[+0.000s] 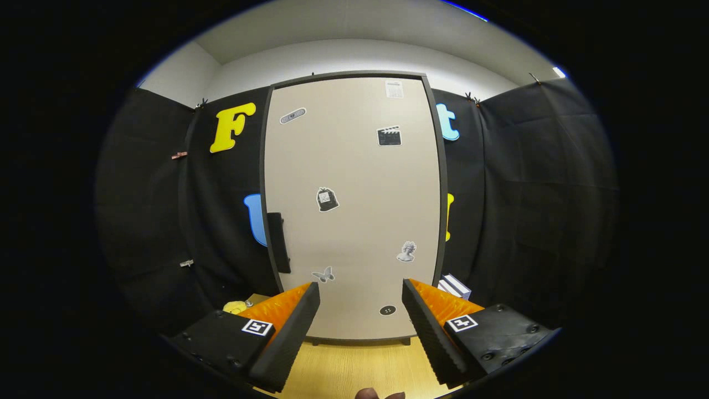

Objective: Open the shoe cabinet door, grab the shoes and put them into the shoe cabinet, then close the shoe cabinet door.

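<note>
While the shoe cabinet stands beyond the fingers with its door flush shut and handle at its left edge, the gripper is spread wide, grasping nothing: fits shoes stowed or door still awaiting opening.

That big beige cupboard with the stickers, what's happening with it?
A person holds a two-finger gripper pointed at the tall beige shoe cabinet door, which is dotted with small stickers. The door is shut, and its black handle sits on its left edge. The gripper's fingers are spread open with nothing between them, a little way in front of the door above the light wooden floor. This fits the door waiting to be opened, or shut again afterwards.
</note>
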